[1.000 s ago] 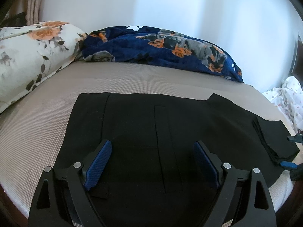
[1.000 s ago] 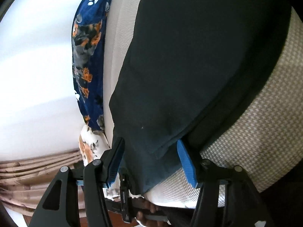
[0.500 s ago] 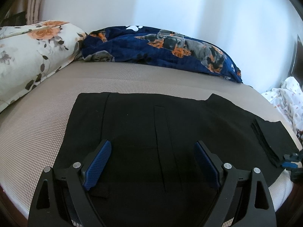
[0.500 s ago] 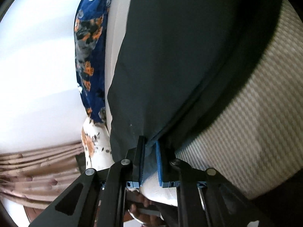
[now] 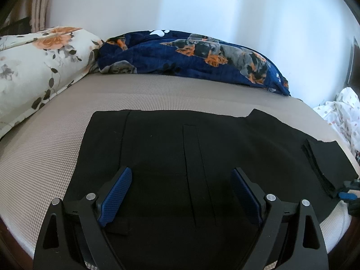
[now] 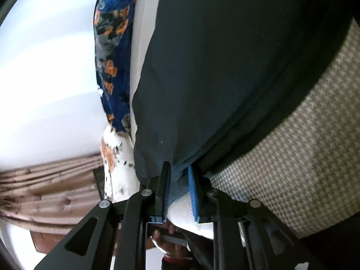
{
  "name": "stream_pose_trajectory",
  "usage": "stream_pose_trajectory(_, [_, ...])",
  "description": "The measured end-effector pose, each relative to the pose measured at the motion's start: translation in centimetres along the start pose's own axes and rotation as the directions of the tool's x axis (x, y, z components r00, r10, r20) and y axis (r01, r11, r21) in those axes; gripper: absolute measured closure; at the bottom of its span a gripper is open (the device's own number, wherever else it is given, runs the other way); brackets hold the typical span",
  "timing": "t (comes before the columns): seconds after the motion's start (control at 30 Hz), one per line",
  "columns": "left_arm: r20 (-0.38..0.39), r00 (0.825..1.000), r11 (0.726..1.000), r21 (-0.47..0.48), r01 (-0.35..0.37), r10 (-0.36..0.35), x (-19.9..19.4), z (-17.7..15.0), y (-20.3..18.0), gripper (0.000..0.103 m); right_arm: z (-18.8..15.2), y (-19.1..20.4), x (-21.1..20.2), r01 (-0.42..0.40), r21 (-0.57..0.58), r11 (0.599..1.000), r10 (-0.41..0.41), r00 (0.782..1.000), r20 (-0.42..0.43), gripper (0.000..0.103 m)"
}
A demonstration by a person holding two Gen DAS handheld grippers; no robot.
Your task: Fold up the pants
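While the black pants lie flat on the bed, the right gripper pinches their hem corner — likely to lift it over — and the left gripper hovers wide above the waist.

Black pants: matt woven cloth, smooth, flat seams. 
Beige mattress cover: coarse cloth with a fine houndstooth weave, matt. 
Navy dog-print blanket: soft, ribbed fleece-like cloth. 
White floral pillow: smooth printed cloth. 
Left gripper: matt black plastic frame, shiny metal screw heads, blue ribbed fingertip pads. 
Right gripper: matt black plastic, blue ridged pads. 
Brown pleated curtain: cloth with a slight sheen.
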State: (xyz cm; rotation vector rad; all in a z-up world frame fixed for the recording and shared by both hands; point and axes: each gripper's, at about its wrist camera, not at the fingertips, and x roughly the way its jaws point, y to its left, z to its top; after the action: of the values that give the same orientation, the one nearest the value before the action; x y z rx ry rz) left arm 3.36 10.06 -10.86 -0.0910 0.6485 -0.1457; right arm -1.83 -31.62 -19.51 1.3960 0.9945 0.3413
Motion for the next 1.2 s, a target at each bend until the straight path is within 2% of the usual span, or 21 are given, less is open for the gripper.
stream_pose_trajectory(0.1, [0.001,1.0,1.0,0.001,0.002,-0.002,-0.1,-0.1,0.1,0.012,-1.0,0.2,-1.0,-0.018,-0.05,0.999,0.014,0.997,-0.08,0.074])
stream_pose_trajectory(0.2, [-0.001,1.0,1.0,0.003,0.003,-0.003,0.0,0.0,0.1,0.012,-1.8,1.8,-4.1,-0.023,-0.197,0.98,0.007,0.996,-0.084,0.074])
stream_pose_trajectory(0.23, [-0.002,1.0,1.0,0.005,0.003,-0.003,0.1,0.0,0.0,0.011,-1.5,2.7,-5.7,-0.002,-0.26,0.966,-0.008,0.999,-0.039,0.076])
stream_pose_trajectory(0.27, [-0.002,1.0,1.0,0.005,0.002,-0.002,0.0,0.0,0.1,0.011,-0.6,3.8,-7.9,0.063,-0.338,0.939,-0.045,0.997,0.062,0.077])
stream_pose_trajectory(0.3, [-0.002,1.0,1.0,0.006,0.001,-0.001,0.1,0.0,0.0,0.011,0.3,4.5,-9.4,0.124,-0.392,0.912,-0.076,0.988,0.137,0.081])
stream_pose_trajectory(0.33, [-0.002,1.0,1.0,0.008,0.0,0.0,0.1,0.0,-0.1,0.011,1.8,4.9,-10.7,0.206,-0.431,0.878,-0.121,0.969,0.215,0.09])
stream_pose_trajectory(0.4, [-0.003,1.0,1.0,0.01,-0.002,0.002,0.2,0.1,-0.1,0.011,4.3,4.2,-12.0,0.295,-0.407,0.865,-0.186,0.94,0.286,0.092])
stream_pose_trajectory(0.43, [-0.004,1.0,1.0,0.01,-0.001,0.001,0.2,0.1,-0.1,0.011,5.3,3.7,-12.3,0.297,-0.4,0.867,-0.19,0.939,0.287,0.094])
stream_pose_trajectory(0.5, [-0.005,1.0,1.0,0.011,-0.005,0.005,0.2,0.1,-0.1,0.011,6.8,2.5,-12.4,0.348,-0.377,0.858,-0.243,0.923,0.297,0.096])
stream_pose_trajectory(0.53, [-0.006,1.0,1.0,0.015,-0.008,0.008,0.2,0.0,-0.2,0.01,7.3,1.8,-12.4,0.364,-0.367,0.856,-0.262,0.917,0.299,0.103])
stream_pose_trajectory(0.63, [-0.017,0.999,0.999,0.04,-0.029,0.03,0.4,-0.1,-0.6,0.009,7.8,0.5,-12.7,0.346,-0.349,0.871,-0.25,0.923,0.291,0.103])
stream_pose_trajectory(0.7, [-0.021,0.999,0.998,0.051,-0.039,0.04,0.4,-0.2,-0.6,0.009,7.7,0.6,-12.6,0.358,-0.353,0.864,-0.258,0.918,0.3,0.103])
stream_pose_trajectory(0.77, [-0.02,0.999,0.998,0.049,-0.036,0.037,0.4,-0.2,-0.6,0.009,8.0,0.8,-12.2,0.368,-0.357,0.858,-0.274,0.918,0.288,0.103])
stream_pose_trajectory(0.83, [-0.019,0.999,0.998,0.044,-0.032,0.033,0.5,-0.1,-0.8,0.009,8.1,2.1,-12.3,0.364,-0.386,0.848,-0.263,0.92,0.29,0.094])
stream_pose_trajectory(0.93, [-0.01,1.0,0.999,0.032,-0.025,0.025,0.5,0.0,-0.8,0.009,8.8,5.1,-12.8,0.404,-0.443,0.8,-0.256,0.899,0.356,0.094])
stream_pose_trajectory(1.0, [-0.007,1.0,1.0,0.022,-0.018,0.018,0.4,0.0,-0.6,0.009,10.5,6.6,-12.4,0.408,-0.465,0.786,-0.247,0.896,0.369,0.094])
stream_pose_trajectory(1.07, [-0.005,1.0,1.0,0.017,-0.014,0.014,0.4,0.1,-0.6,0.009,12.8,7.5,-11.6,0.433,-0.468,0.77,-0.27,0.887,0.375,0.094])
stream_pose_trajectory(1.13, [-0.005,1.0,1.0,0.016,-0.014,0.014,0.3,0.1,-0.5,0.009,14.7,7.7,-10.6,0.426,-0.464,0.776,-0.276,0.892,0.358,0.094])
stream_pose_trajectory(1.2, [-0.005,1.0,1.0,0.017,-0.014,0.014,0.3,0.1,-0.5,0.009,16.4,7.4,-9.5,0.476,-0.45,0.756,-0.324,0.869,0.375,0.094])
